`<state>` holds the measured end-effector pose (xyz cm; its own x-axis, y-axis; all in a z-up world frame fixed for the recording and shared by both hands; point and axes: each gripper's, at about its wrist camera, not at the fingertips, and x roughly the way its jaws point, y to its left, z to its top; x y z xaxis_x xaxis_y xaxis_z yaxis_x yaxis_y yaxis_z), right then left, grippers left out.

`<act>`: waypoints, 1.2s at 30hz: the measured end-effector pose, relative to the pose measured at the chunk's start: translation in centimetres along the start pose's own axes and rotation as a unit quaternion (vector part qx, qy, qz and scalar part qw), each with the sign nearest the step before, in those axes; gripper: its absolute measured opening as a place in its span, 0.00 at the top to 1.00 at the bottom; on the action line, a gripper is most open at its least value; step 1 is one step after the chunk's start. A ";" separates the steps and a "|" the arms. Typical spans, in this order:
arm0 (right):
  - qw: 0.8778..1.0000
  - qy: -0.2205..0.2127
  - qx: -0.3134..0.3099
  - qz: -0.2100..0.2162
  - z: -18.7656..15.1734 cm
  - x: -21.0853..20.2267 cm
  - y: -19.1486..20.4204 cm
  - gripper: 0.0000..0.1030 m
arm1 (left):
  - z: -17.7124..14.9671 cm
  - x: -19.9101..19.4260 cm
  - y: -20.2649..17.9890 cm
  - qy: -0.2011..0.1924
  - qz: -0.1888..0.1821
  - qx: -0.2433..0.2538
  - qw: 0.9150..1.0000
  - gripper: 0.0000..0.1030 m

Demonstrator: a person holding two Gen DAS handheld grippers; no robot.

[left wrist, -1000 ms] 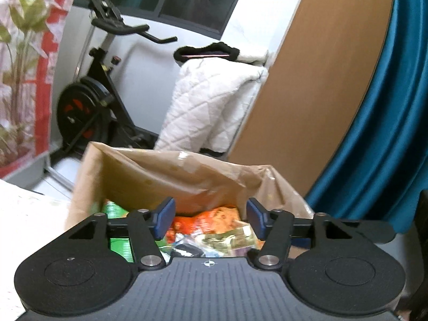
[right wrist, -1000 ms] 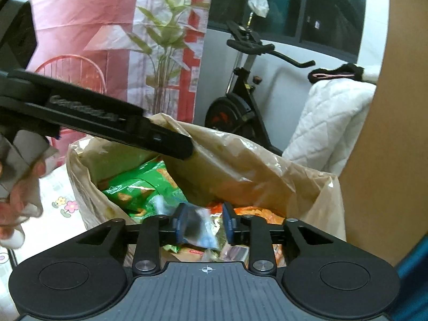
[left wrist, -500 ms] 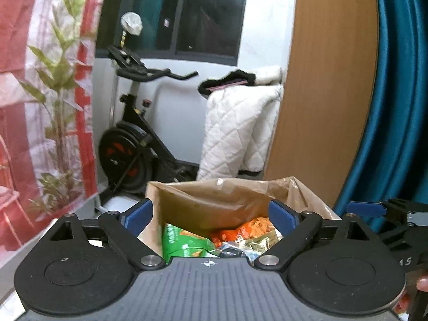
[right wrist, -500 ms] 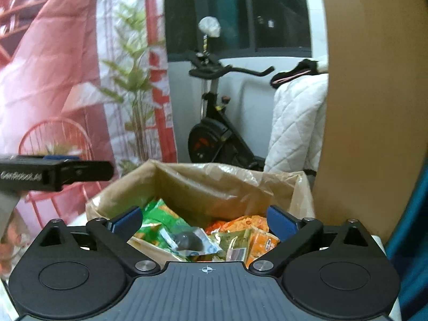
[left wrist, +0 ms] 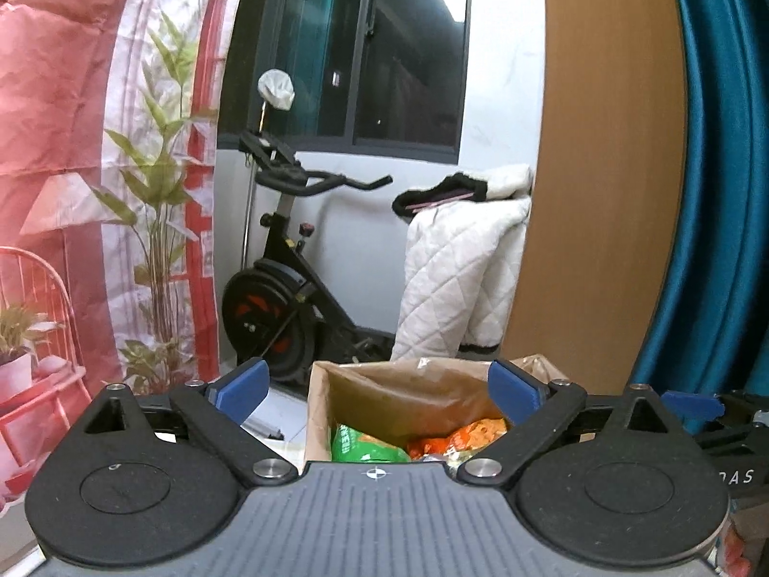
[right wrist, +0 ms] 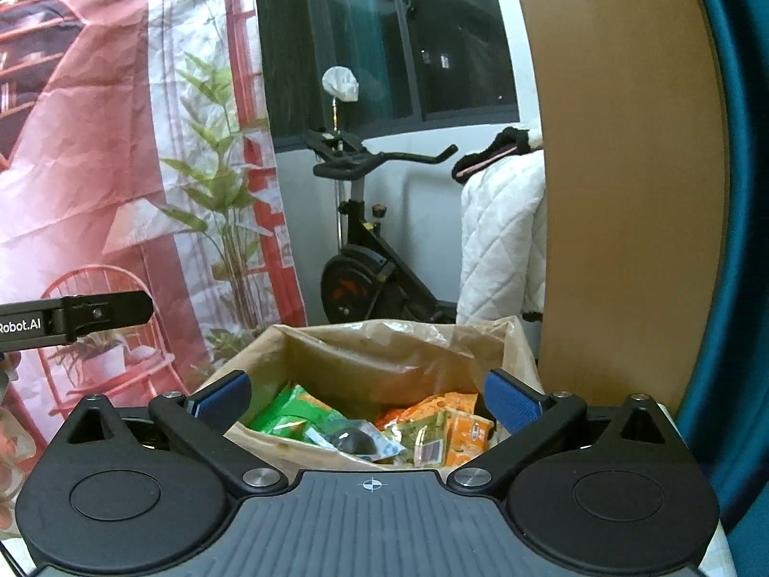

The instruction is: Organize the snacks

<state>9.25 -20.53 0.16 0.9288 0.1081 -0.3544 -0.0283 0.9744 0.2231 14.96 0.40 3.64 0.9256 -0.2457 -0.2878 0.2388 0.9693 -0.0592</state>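
Right wrist view: we see snack packets heaped in the paper bag, lower centre; both grippers gape empty. Sorting looks nearly done.

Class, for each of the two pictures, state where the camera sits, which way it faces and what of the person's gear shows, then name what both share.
Left wrist view: sits on the left tongs, faces level over the paper bag; its open fingers and the right tongs' tip show.
Right wrist view: sits on the right tongs, looks down into the bag at the snack packets; the left tongs' side shows.
Shared: bag, exercise bike.
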 end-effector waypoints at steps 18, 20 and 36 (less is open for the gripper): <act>1.000 -0.006 0.007 -0.005 -0.2 -2.6 0.5 0.01 | -0.8 -2.5 -2.1 -0.023 0.022 0.044 0.999 0.05; 1.000 -0.006 0.007 -0.006 -0.2 -2.7 0.5 0.01 | -0.9 -2.7 -2.0 -0.021 0.024 0.044 0.999 0.05; 1.000 -0.002 0.006 -0.007 -0.7 -3.0 0.4 0.01 | -1.6 -3.4 -1.6 -0.004 0.031 0.025 0.999 0.05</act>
<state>6.22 -20.29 0.67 0.9306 0.0941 -0.3537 -0.0113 0.9733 0.2292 10.91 -0.31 3.19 0.9411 -0.1862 -0.2823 0.1960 0.9806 0.0068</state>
